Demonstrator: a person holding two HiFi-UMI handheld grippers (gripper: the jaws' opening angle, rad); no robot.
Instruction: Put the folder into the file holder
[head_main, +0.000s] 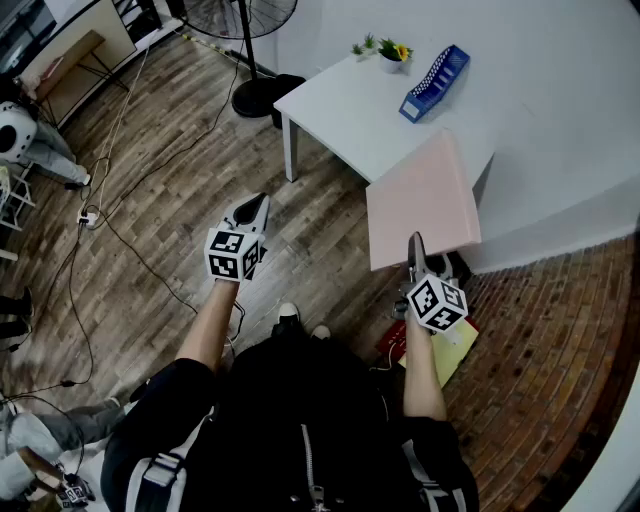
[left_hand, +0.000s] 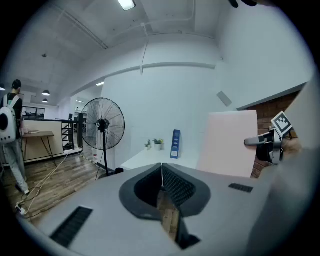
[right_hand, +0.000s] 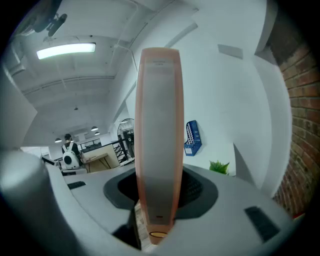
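Observation:
My right gripper (head_main: 415, 243) is shut on the lower edge of a pink folder (head_main: 420, 205), which it holds up in the air in front of the white table (head_main: 340, 105). Seen from the right gripper, the folder's spine (right_hand: 159, 140) stands upright between the jaws. A blue file holder (head_main: 435, 82) lies at the table's far side, near the wall; it also shows as the file holder (left_hand: 175, 144) and the file holder (right_hand: 192, 138). My left gripper (head_main: 258, 203) hangs over the wooden floor left of the folder, its jaws together and empty. The left gripper view shows the folder (left_hand: 229, 142) and the other gripper at right.
A small potted plant (head_main: 390, 52) stands on the table beside the file holder. A standing fan (head_main: 262, 90) is left of the table. Cables (head_main: 110, 225) run across the floor. A yellow and a red item (head_main: 450, 350) lie on the floor by my right side. A person (left_hand: 11, 130) stands far left.

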